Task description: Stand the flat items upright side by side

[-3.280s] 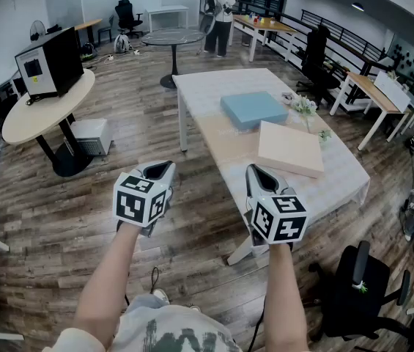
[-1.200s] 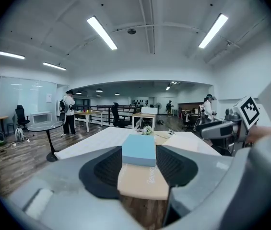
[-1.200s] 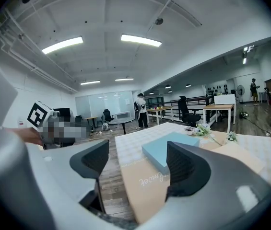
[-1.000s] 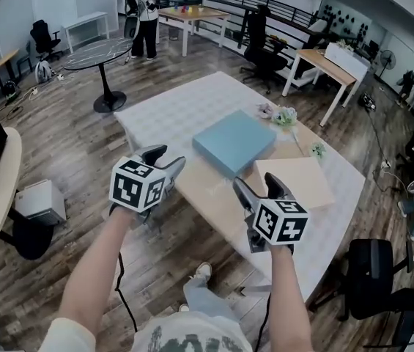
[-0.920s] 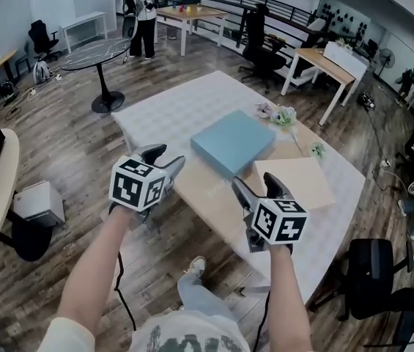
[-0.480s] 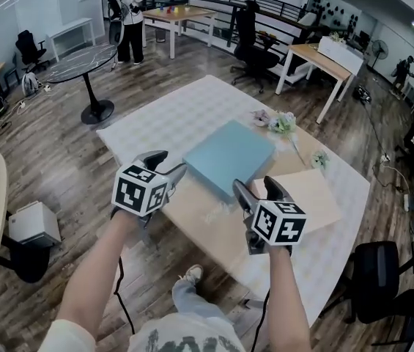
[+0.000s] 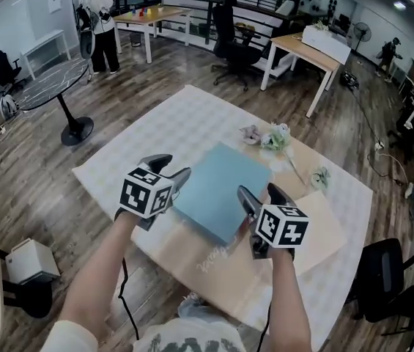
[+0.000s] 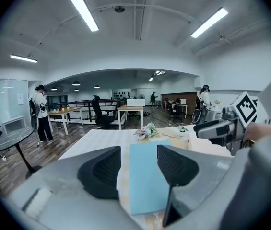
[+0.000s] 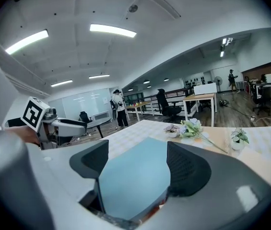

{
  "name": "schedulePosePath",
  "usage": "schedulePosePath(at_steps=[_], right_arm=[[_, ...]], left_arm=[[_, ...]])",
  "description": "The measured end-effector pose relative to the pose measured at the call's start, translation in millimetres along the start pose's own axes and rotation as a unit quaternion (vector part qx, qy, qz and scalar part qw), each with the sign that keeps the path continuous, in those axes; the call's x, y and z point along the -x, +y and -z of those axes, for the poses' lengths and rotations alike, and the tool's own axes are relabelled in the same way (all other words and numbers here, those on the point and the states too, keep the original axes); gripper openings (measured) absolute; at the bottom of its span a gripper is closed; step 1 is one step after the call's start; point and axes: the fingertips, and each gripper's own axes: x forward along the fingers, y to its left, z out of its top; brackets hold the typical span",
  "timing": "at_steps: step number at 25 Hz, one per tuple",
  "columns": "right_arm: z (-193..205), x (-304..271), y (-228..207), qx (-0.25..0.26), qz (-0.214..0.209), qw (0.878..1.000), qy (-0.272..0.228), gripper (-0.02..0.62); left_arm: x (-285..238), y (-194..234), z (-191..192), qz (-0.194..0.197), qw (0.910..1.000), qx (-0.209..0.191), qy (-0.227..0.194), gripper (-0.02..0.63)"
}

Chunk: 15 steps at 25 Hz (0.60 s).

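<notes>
Now the left gripper (image 7: 168, 169) and the right gripper (image 7: 260, 195) both hang over the near side of a big table (image 7: 164, 127) with a white checked cloth on it. The two dark fingers (image 8: 104, 169) of the left gripper stand apart with nothing in them. The two dark fingers (image 9: 185, 169) of the right gripper stand apart too, and they also hold nothing. A flat light blue box (image 7: 217, 185) lies flat on the table. It sits between the two grippers, with its left edge just beside the left fingers and its near corner just by the right fingers. From each gripper's own view the blue box shows in the gap between the fingers, but the fingers do not squeeze it. I cannot tell if any fingertip touches it. A flat tan box (image 7: 324, 229) lies flat too, just to the right of the right fingers, close beside the blue box. Well past the fingers, on the far side of the blue box, lie a bunch of pale flowers (image 7: 272, 136) and a small white pot with a green plant (image 7: 320, 177).
</notes>
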Motion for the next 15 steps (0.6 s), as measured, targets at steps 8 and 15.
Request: schedulePosePath(at_steps=[8,15], right_arm=[[8.4,-50.5,-50.2,-0.041,0.048,0.997,0.033,0.368],[36.9,-70.0,-88.6,-0.095,0.068,0.989,0.089,0.368]], left_arm=[[-80.0,25.3,-0.9,0.055,0.9977,-0.009,0.04,0.249],[-128.4,32.1,18.1,0.106,0.9903,-0.002,0.089,0.262]])
